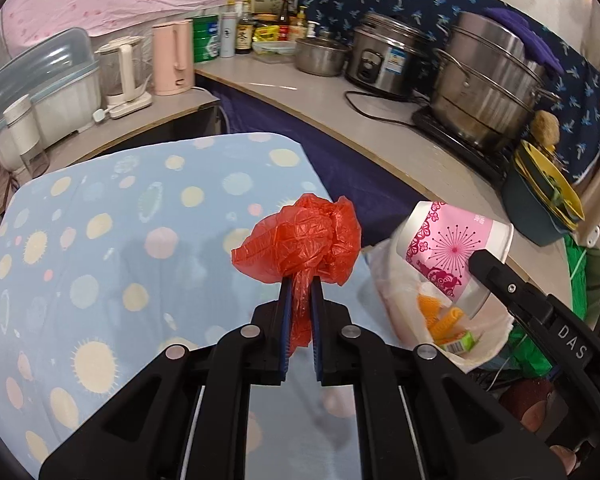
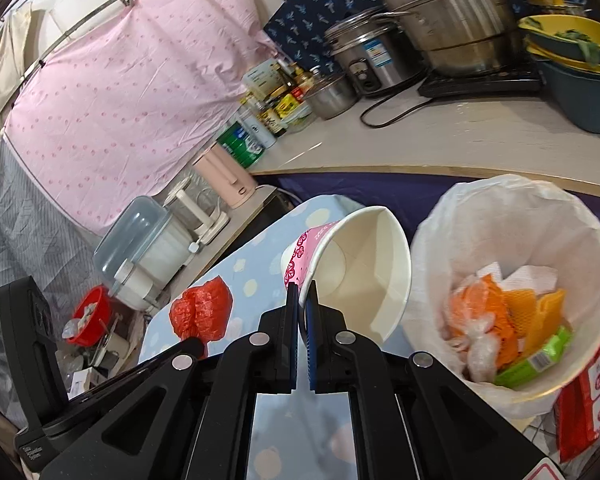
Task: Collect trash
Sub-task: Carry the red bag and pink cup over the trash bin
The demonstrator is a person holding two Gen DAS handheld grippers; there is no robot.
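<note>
My left gripper [image 1: 300,280] is shut on a crumpled red plastic bag [image 1: 304,236], held above the blue dotted tablecloth [image 1: 100,240]. The bag also shows in the right wrist view [image 2: 202,314]. My right gripper [image 2: 302,290] is shut on the rim of a pink-and-white paper cup [image 2: 356,268], held tilted, just left of the trash bin. The cup also shows in the left wrist view [image 1: 452,248], above the bin. The trash bin [image 2: 440,240] has a white liner and holds orange wrappers, white paper and a green packet.
A counter [image 1: 340,104] runs behind with steel pots [image 1: 488,92], a rice cooker [image 1: 384,60], bottles, a pink kettle [image 1: 172,60] and a lidded plastic box [image 1: 48,80]. A blue basin with yellow dishes [image 1: 540,196] sits at the right. A red basket [image 2: 92,316] lies low at left.
</note>
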